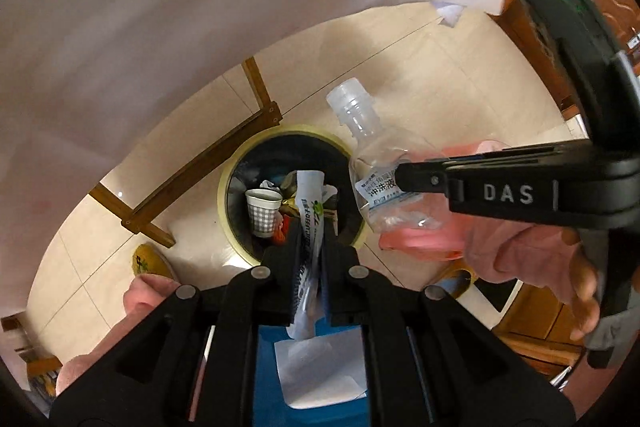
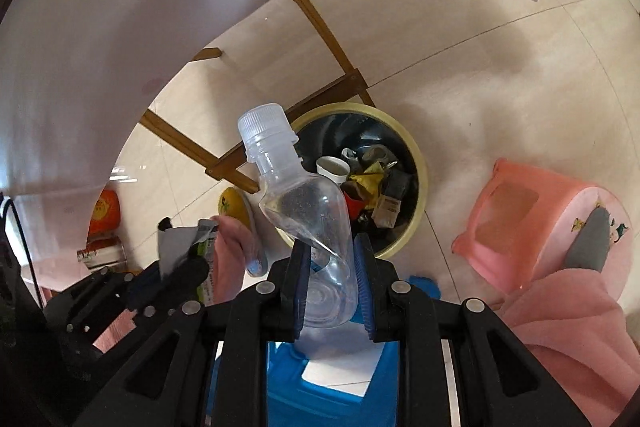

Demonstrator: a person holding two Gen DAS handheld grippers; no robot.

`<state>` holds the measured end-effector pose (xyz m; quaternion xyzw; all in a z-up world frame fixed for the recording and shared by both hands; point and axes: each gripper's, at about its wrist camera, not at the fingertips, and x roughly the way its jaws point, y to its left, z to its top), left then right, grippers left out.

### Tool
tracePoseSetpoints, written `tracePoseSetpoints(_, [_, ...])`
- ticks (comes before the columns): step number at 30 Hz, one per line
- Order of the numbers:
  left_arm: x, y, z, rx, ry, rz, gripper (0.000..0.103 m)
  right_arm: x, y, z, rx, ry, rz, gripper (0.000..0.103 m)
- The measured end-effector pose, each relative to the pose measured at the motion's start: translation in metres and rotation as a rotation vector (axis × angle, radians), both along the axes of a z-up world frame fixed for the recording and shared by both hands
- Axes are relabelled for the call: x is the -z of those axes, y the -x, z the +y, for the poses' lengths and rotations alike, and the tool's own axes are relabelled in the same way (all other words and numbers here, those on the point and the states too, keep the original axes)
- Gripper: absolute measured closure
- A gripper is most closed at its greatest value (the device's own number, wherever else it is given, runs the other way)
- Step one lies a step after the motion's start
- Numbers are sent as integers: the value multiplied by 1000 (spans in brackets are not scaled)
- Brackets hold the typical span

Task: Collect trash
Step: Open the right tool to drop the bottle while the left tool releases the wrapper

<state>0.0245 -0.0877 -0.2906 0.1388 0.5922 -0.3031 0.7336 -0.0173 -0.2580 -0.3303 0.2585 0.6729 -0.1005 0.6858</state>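
Observation:
A round bin with a yellowish rim stands on the tiled floor, with a checked paper cup and other rubbish inside. My left gripper points down over the bin and is shut on a flat white printed wrapper. My right gripper is shut on a clear plastic bottle with a capped neck, hanging beside the bin. The left wrist view has the bottle and the right gripper's fingers to the right of the bin. The right wrist view has the left gripper and its wrapper at lower left.
A white tablecloth hangs over the top of both views, with wooden table legs beneath it beside the bin. A pink plastic stool stands right of the bin. A hand in a pink sleeve holds the right gripper.

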Motion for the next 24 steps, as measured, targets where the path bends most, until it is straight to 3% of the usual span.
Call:
tracePoseSetpoints(3, [6,-10,-7,-18,-5,15,95,6,-4,-3,19,-7,0,81])
tracePoseSetpoints(6, [12,-19,-12,-27,-24,25,84,12,-9,-7,37,-20,1,78])
tracePoseSetpoints(10, [20,-27,-13,-36,-72,-2,61,16,-12,-8,52,-17,1,70])
tracePoseSetpoints(15, [23,-35,-11,-72,-62,-13,51,18,-16,-13,75,-30,-17,68])
tracePoseSetpoints(18, [22,-36,-10,-72,-60,-22,35,15,-17,-11,74,-28,-25,68])
tracePoseSetpoints(24, [20,-35,-8,-73,-59,-18,33,7,-15,-7,40,6,-34,68])
